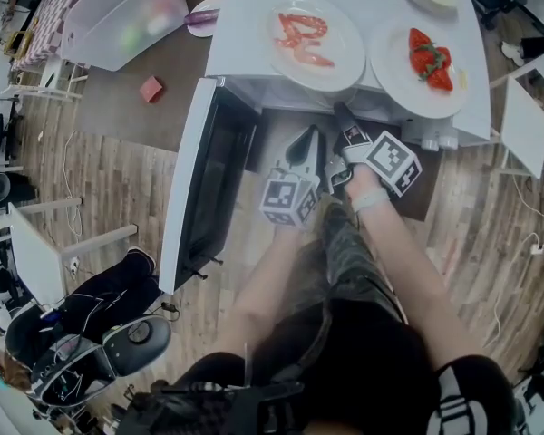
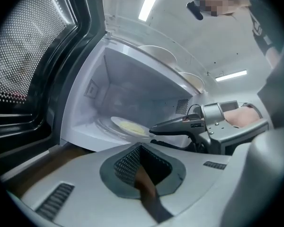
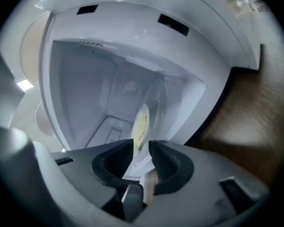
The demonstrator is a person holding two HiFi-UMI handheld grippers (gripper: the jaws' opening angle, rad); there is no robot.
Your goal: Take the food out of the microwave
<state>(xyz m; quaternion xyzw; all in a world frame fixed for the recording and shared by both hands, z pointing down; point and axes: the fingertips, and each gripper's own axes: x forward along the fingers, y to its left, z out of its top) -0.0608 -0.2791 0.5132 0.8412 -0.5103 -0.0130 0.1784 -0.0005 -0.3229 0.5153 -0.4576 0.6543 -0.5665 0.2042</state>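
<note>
Grasping step: our right claw (image 3: 142,148) straddles the plate (image 3: 141,126) rim inside the microwave (image 3: 85,93), unclenched; left claw (image 2: 139,150) closed, empty; next we clench and withdraw level.

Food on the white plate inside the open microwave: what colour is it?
Pale yellow food; clearest in the left gripper view.

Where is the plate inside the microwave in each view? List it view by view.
Head view: not visible; the microwave top hides it.
Left gripper view: plate at centre, low in the cavity.
Right gripper view: plate at lower centre, seen on edge, in line with the jaw gap.
Shared landmark: the white microwave, in all three.
</note>
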